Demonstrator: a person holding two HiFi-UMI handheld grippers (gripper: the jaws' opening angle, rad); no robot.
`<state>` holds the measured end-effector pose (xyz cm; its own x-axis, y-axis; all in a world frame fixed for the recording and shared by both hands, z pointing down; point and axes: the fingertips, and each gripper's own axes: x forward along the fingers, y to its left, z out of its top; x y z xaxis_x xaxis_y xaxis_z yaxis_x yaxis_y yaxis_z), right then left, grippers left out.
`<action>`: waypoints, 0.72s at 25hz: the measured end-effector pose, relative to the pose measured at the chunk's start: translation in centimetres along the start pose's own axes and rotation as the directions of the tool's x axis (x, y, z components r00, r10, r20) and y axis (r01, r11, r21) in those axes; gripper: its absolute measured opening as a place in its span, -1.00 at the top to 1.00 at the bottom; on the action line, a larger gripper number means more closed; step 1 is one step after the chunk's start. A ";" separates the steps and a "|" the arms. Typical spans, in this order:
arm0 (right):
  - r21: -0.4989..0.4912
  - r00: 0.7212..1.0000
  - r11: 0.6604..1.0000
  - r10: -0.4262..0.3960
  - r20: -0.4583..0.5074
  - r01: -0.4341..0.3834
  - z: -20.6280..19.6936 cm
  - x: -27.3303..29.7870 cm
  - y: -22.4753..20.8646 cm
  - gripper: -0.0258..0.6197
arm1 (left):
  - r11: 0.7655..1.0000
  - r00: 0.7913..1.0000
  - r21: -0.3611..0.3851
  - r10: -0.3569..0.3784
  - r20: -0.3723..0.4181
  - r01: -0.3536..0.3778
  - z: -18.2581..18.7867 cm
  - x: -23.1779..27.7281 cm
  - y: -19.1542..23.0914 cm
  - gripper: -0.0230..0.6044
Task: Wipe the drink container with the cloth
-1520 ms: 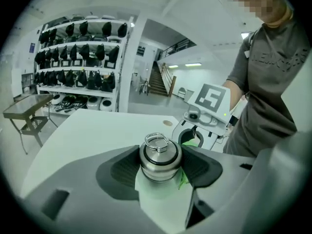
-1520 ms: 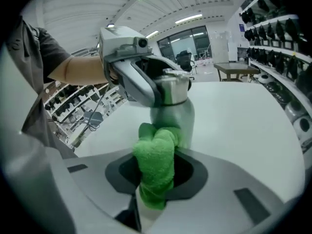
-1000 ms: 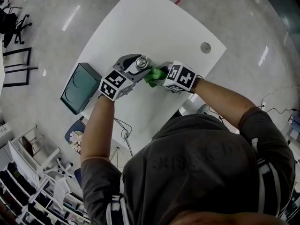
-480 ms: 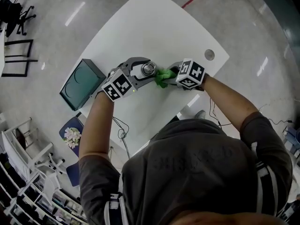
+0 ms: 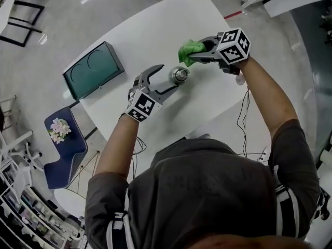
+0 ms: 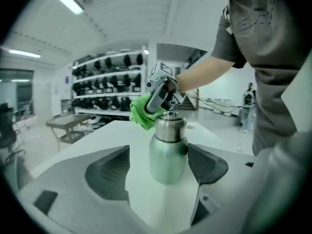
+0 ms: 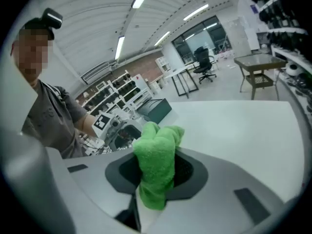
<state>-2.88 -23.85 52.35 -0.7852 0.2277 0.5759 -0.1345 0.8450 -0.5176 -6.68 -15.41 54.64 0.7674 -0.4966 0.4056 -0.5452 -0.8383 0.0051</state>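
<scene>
One brushed-steel drink bottle (image 5: 180, 75), one green terry cloth (image 5: 190, 51), two grippers, one teal rectangular box (image 5: 93, 69), one white table (image 5: 155, 27). The bottle stands upright at frame centre on the table, long axis vertical, cap up. The left gripper (image 5: 167, 78) has the bottle between its jaws; they have just been opening, released, with a gap at one pad. The right gripper (image 5: 199, 52) is clenched on the cloth. Earlier the cloth pressed on the bottle's side; now it is lifted to the upper right, near the cap.
</scene>
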 end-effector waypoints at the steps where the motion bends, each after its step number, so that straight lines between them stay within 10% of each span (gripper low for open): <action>1: -0.009 0.998 0.999 0.046 -0.036 -0.047 1.1 0.9 -0.1 0.64 | 0.995 0.997 -0.057 0.083 0.008 -0.082 -0.7 -0.2 0.1 -0.16; 5: -0.001 0.948 0.970 0.237 -0.212 -0.243 3.1 5.5 1.1 0.64 | 0.938 0.949 -0.147 0.304 -0.083 -0.314 -4.4 0.7 -1.1 -0.17; 10: 0.054 0.767 0.906 0.387 -0.512 -0.421 1.0 10.5 3.7 0.64 | 0.876 0.897 -0.205 0.408 -0.169 -0.437 -6.1 1.2 -0.5 -0.29; 13: 0.112 0.651 0.894 0.398 -0.646 -0.435 -2.1 12.5 3.5 0.65 | 0.866 0.893 -0.227 0.409 -0.190 -0.445 -6.5 1.1 -0.2 -0.33; 18: 0.058 0.605 0.926 0.291 -0.741 -0.374 -5.1 14.4 1.0 0.65 | 0.816 0.861 -0.281 0.456 -0.224 -0.505 -7.2 -0.1 1.5 -0.33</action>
<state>-11.18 -17.25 63.36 -0.0657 0.7420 0.6671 0.1336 0.6691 -0.7311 -10.02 -14.95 61.22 0.3369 -0.7593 0.5568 -0.9272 -0.3702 0.0562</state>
